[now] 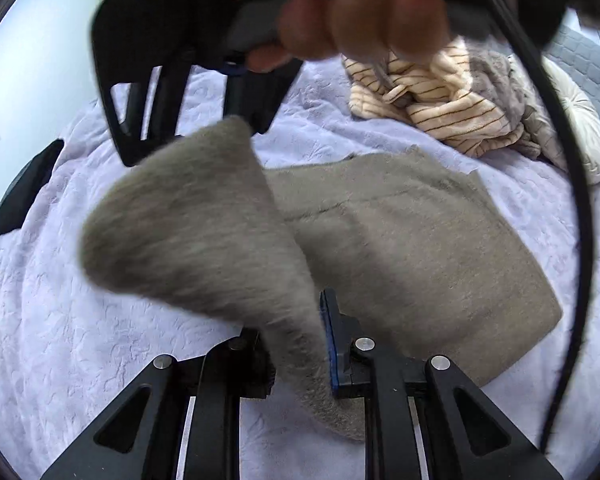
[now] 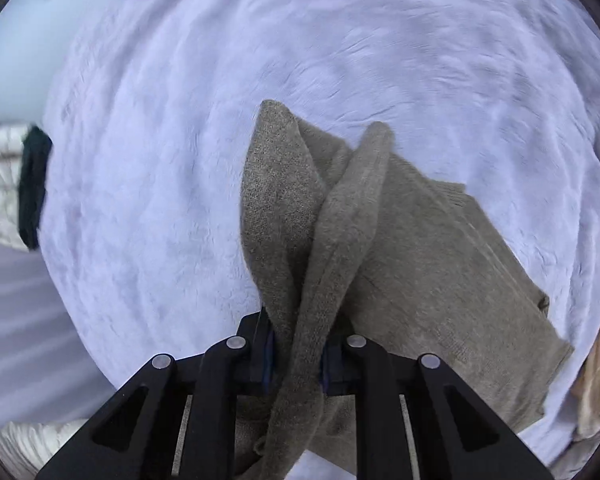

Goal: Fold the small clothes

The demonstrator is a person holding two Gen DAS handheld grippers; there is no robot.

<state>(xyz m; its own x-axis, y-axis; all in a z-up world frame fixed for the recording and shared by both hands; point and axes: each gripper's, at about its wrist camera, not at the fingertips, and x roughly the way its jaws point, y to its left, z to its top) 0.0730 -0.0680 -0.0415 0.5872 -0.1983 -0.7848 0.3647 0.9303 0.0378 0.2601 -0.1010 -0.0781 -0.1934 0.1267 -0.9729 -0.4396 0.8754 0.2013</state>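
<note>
A grey fleece garment (image 1: 400,240) lies partly flat on the lavender bed cover (image 1: 60,320). Its near edge is lifted into a fold. My left gripper (image 1: 300,344) is shut on one end of that lifted edge, low in the left wrist view. The right gripper (image 1: 252,122), held by a person's hand (image 1: 340,20), pinches the far end of the same fold. In the right wrist view the right gripper (image 2: 296,360) is shut on a bunched strip of the grey garment (image 2: 440,280), which hangs down over the bed cover (image 2: 180,120).
A cream striped garment (image 1: 432,96) and a fluffy grey cloth (image 1: 496,76) are piled at the back right, beside a round white cushion (image 1: 580,120). A black object (image 1: 24,192) lies at the bed's left edge. A black cable (image 1: 572,200) hangs on the right.
</note>
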